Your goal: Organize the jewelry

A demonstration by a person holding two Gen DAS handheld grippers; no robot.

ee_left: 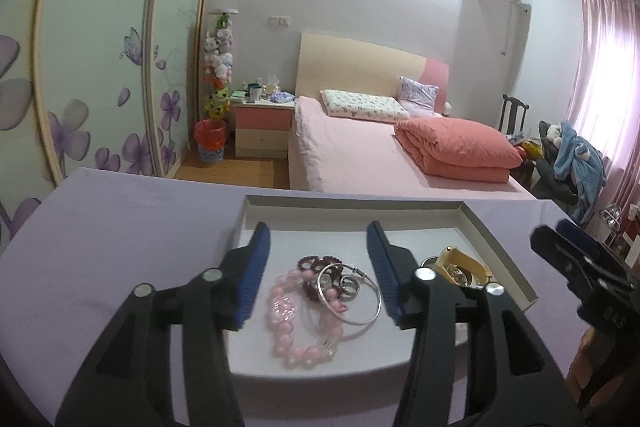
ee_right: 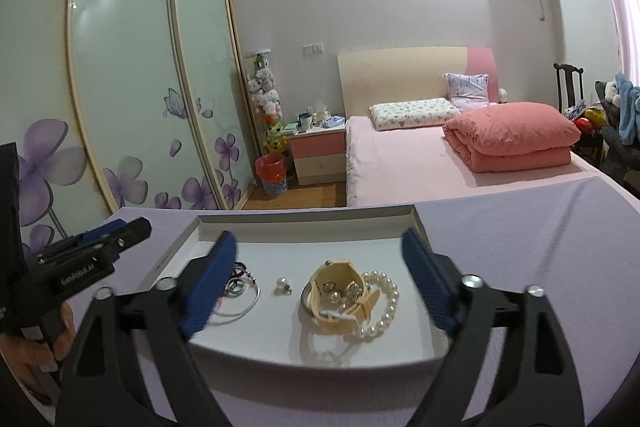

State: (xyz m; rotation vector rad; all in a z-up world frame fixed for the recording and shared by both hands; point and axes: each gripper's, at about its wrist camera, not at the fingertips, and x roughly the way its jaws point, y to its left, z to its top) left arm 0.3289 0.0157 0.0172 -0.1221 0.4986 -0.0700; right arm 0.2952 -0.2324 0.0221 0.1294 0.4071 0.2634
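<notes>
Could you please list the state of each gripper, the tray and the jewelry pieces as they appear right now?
left gripper: open, nothing between its fingers.
right gripper: open wide, holding nothing.
tray: uncovered, flat on the purple table.
pink bead bracelet: lying loose in the tray.
silver bangle: lying flat, overlapping the pink beads.
watch: resting on its side, strap looped.
pearl bracelet: lying against the watch.

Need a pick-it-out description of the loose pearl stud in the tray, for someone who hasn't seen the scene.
On the lilac tabletop sits a shallow white tray holding all the jewelry. In the right wrist view, the pearl stud lies alone on bare tray floor between the silver bangle and the cream watch. It is the only single pearl; the others are strung on the pearl bracelet by the watch.
</notes>
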